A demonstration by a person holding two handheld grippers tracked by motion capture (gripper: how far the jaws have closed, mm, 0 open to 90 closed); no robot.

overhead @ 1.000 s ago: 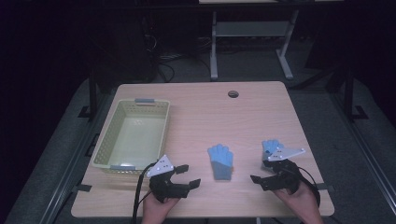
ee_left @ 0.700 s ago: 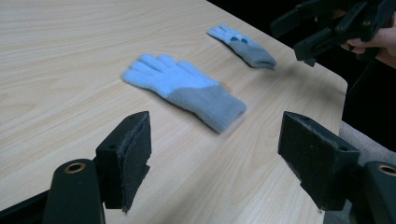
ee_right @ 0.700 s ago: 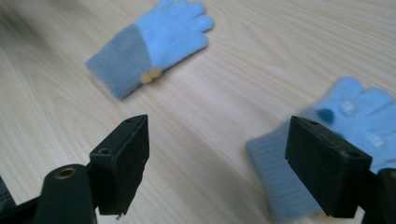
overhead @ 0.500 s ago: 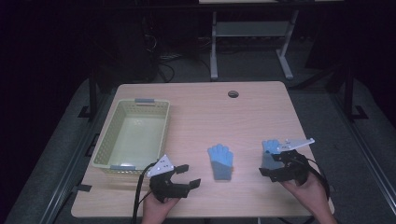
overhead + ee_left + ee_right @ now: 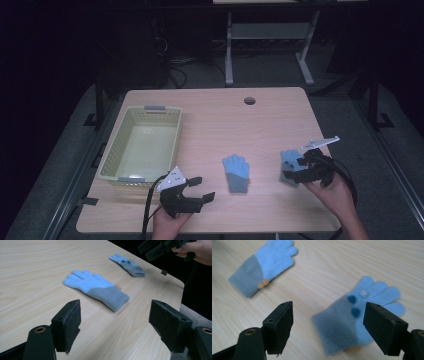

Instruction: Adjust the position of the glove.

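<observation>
Table (image 5: 260, 120) carried a yellow basket (image 5: 141, 145) at left; right of it lay two blue gloves. Right claw (image 5: 328, 322) hovered wide open, empty, directly over the farther glove (image 5: 359, 315), cuff nearest; left claw (image 5: 115, 322) open, empty, faced the middle glove (image 5: 96, 288).

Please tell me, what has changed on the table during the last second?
The right gripper has moved forward over the right glove and tilted down; its fingers are open around the cuff, not yet closed. The left gripper, the middle glove and the basket stayed as they were.
</observation>
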